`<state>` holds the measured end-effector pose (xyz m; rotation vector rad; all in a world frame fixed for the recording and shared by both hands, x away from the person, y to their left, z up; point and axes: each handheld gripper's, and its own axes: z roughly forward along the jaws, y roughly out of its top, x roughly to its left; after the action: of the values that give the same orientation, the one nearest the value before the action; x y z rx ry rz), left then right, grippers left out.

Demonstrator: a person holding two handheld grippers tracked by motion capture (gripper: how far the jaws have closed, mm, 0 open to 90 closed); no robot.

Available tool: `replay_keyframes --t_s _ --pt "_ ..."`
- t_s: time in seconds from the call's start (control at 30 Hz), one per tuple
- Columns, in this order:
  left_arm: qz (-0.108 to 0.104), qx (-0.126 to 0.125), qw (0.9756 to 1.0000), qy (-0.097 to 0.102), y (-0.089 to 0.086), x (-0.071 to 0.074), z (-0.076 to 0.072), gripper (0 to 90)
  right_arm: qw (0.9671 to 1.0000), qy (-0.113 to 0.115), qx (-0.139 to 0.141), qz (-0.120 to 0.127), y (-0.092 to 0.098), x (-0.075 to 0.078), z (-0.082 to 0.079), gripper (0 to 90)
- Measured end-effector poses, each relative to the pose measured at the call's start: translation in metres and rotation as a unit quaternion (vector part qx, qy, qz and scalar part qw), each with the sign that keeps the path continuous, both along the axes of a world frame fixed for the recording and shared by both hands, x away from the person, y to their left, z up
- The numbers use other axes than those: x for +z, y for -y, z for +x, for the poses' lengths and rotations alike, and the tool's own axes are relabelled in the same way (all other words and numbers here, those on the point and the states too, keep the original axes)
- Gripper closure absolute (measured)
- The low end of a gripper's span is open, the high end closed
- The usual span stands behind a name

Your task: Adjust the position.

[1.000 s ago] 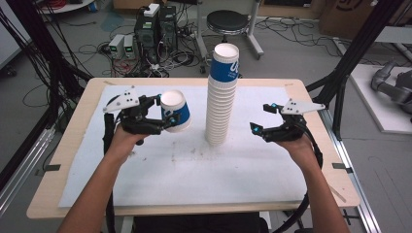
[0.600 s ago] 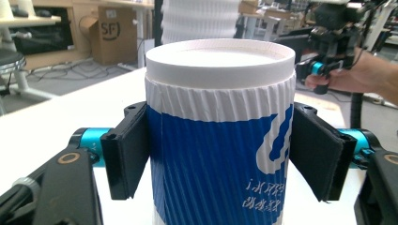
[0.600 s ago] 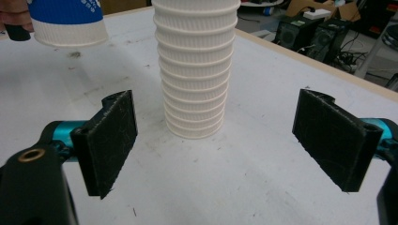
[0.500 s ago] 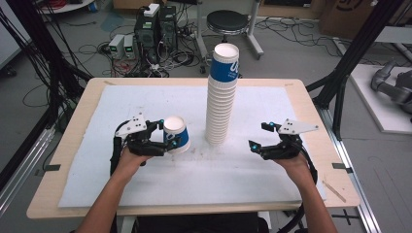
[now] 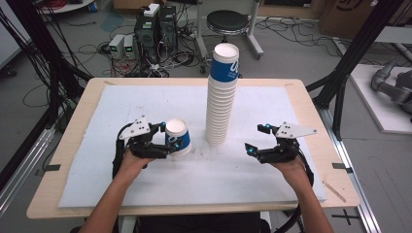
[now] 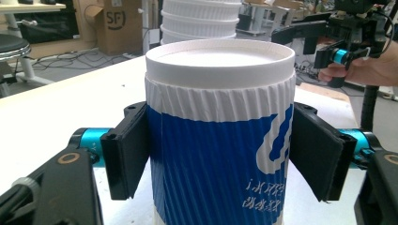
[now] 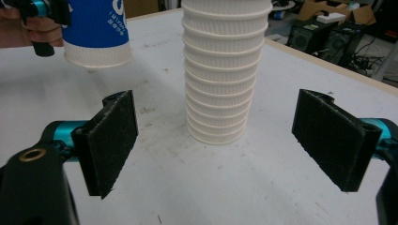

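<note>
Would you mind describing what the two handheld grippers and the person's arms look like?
Both the left gripper and the right gripper are black, with cyan fittings behind flat rectangular black pads. Each carries a grey three-cornered plate dotted with small holes on top, and a black cable trails from it. The forearms are bare, with no sleeves in view.

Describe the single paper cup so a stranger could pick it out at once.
On the white-covered table, find the tall stack of upside-down cups near the middle. To its left, one blue-and-white ribbed paper cup sits upside down between the left gripper jaws. Unlike the others, it stands alone, apart from the stack.
</note>
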<state>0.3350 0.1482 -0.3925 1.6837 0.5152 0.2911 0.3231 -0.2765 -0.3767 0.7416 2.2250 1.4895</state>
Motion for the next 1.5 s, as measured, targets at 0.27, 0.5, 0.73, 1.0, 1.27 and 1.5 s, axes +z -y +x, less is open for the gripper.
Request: replay_keyframes --t_s 0.27,0.5,0.73,1.0,1.27,1.5 --pt "0.002 -0.014 0.9999 0.004 0.011 0.001 -0.004 26.4 0.9995 -0.003 0.03 0.003 -0.015 -0.002 -0.003 14.8" --pt "0.007 -0.028 0.9995 0.01 0.024 0.006 -0.005 26.4 0.9987 0.0 0.051 0.007 -0.026 -0.003 -0.006 14.8" --pt "-0.001 -0.044 0.9989 0.017 0.036 0.014 -0.004 26.4 0.9969 -0.004 0.078 0.013 -0.046 -0.003 -0.004 14.8" --pt "0.0 -0.059 0.998 0.02 0.05 0.014 -0.005 26.5 0.9932 -0.02 0.115 0.006 -0.078 -0.01 -0.001 14.8" --pt "-0.004 -0.076 0.9967 0.026 0.064 0.021 -0.004 26.5 0.9911 -0.027 0.13 0.004 -0.098 -0.015 0.001 14.8" --pt "-0.009 -0.098 0.9949 0.022 0.074 0.022 -0.004 26.5 0.9878 -0.04 0.149 0.019 -0.105 -0.017 0.004 16.4"
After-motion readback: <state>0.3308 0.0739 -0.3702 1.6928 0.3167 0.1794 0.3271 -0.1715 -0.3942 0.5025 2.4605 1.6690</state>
